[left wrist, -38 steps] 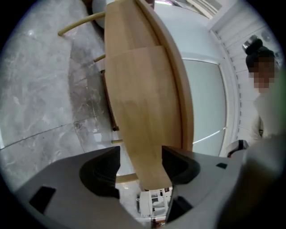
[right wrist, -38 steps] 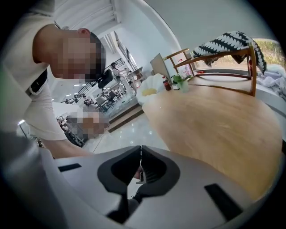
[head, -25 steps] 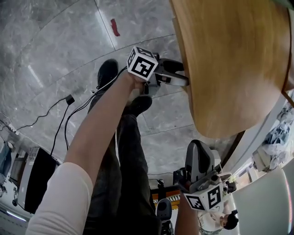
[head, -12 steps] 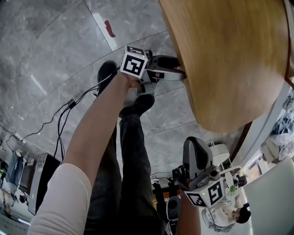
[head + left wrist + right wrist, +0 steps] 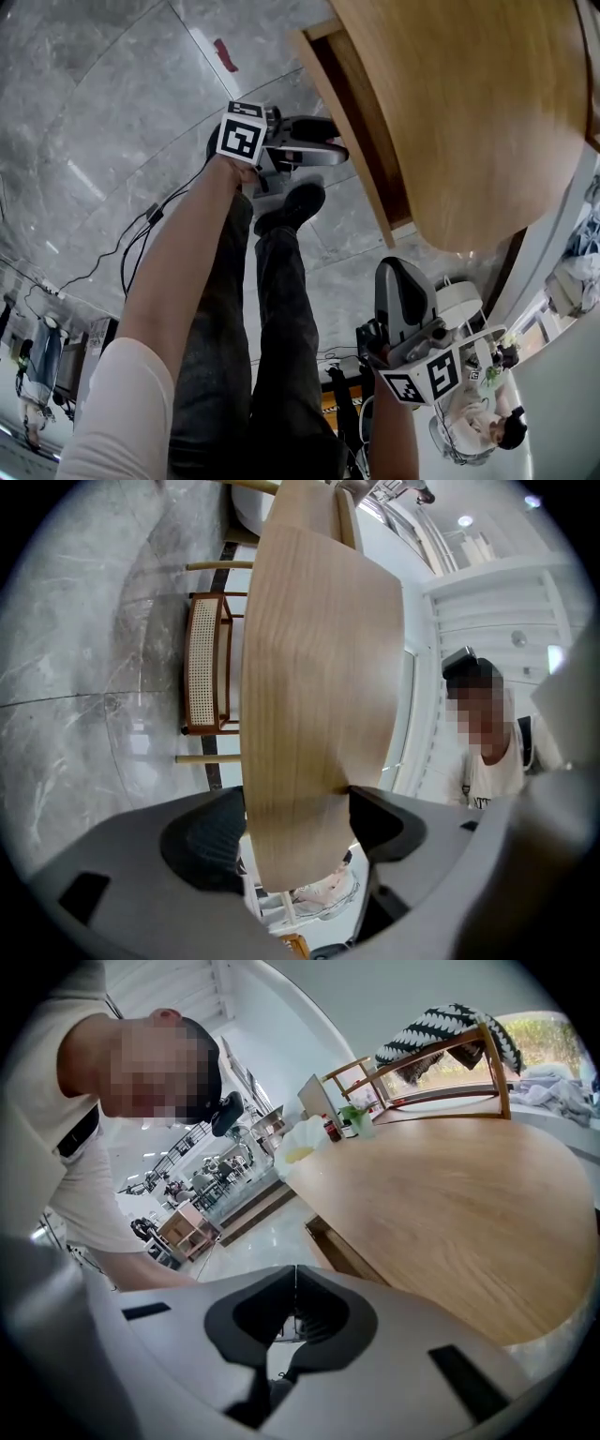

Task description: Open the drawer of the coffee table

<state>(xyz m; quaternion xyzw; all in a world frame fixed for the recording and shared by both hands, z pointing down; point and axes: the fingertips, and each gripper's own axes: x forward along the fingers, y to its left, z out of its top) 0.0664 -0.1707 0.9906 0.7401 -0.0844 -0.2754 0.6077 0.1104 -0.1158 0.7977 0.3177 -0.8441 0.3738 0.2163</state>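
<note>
The oval wooden coffee table (image 5: 469, 112) fills the upper right of the head view. Its drawer (image 5: 361, 141) stands pulled out from under the top, showing a dark inside. My left gripper (image 5: 330, 150) is shut on the drawer's front panel (image 5: 319, 667); in the left gripper view both jaws (image 5: 300, 827) press on that wooden board. My right gripper (image 5: 398, 274) hangs low beside the table's near end, shut with nothing in it (image 5: 294, 1283). The right gripper view shows the table top (image 5: 450, 1204) and the open drawer (image 5: 333, 1246) below its edge.
Grey marble floor with black cables (image 5: 141, 234) and a red tape mark (image 5: 224, 54). My legs and a black shoe (image 5: 291, 206) are just below the left gripper. A rattan bench (image 5: 206, 663) stands beyond the table. Another person (image 5: 487, 752) stands nearby.
The drawer has slid out from under the table top. My left gripper moved left, away from the table, with the front panel in it. The right gripper barely moved.
</note>
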